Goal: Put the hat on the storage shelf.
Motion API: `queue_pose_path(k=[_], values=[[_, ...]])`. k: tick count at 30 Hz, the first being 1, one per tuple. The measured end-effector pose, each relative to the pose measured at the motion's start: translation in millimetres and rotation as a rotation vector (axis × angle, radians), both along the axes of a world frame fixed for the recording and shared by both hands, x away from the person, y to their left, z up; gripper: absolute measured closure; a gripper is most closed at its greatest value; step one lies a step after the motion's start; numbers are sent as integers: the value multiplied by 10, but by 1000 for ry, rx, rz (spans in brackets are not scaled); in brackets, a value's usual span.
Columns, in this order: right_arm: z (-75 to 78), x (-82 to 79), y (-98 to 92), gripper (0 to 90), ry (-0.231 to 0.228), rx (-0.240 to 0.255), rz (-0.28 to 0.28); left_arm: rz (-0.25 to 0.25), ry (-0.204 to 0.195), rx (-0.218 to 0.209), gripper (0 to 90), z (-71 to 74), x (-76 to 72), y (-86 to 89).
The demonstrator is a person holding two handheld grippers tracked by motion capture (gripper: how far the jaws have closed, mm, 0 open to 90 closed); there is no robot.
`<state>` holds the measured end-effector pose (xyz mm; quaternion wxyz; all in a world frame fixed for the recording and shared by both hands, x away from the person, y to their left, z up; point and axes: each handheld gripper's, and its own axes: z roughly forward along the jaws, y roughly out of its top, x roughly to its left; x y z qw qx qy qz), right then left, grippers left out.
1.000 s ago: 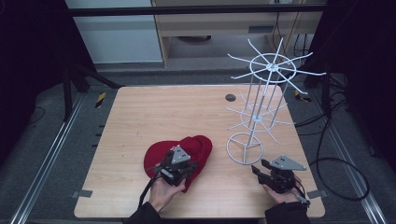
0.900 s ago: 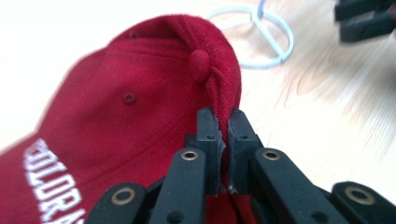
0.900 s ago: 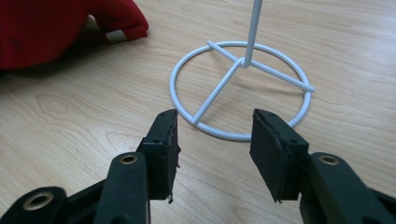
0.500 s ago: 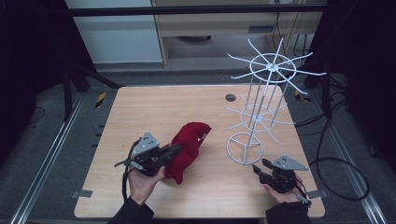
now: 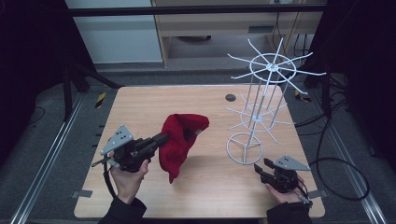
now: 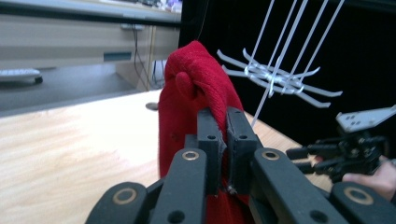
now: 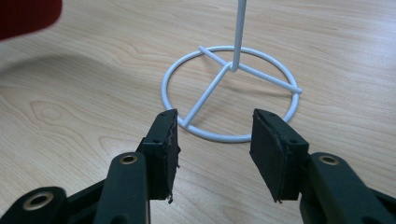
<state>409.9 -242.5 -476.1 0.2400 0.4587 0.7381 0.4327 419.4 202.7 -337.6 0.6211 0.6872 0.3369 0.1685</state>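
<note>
My left gripper [image 5: 161,138] pinches the red cap [image 5: 180,140], lifted clear of the table [image 5: 140,107] left of the white wire rack [image 5: 261,100]. My right gripper [image 5: 262,169] waits half open, empty, beside the rack's base ring. Carrying step; next, I judge, hook the cap onto a prong.

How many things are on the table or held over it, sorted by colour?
Red: 1, the cloth, pinched in the left gripper and lifted.
White: 1, the wire rack.
Dark: 1, the small round disc.
Total: 3 things. The right gripper is open and holds nothing.
</note>
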Motion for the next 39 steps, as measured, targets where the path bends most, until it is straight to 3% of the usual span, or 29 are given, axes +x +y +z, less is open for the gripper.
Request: queue_pose_path(k=[2, 8, 15, 24, 39], values=[[-1, 0, -4, 516, -1, 0, -2, 1, -13, -8, 859, 44, -6, 14], [-8, 0, -17, 515, 3, 4, -14, 5, -87, -93, 860, 303, -46, 110], [-13, 9, -29, 516, 3, -5, -16, 16, -133, -117, 860, 523, 6, 97], [-17, 17, -41, 516, 1, -1, -23, -7, -208, -198, 859, 884, 68, -100], [-25, 27, -51, 515, 4, -7, -21, -65, -296, -241, 859, 1329, -71, -343]])
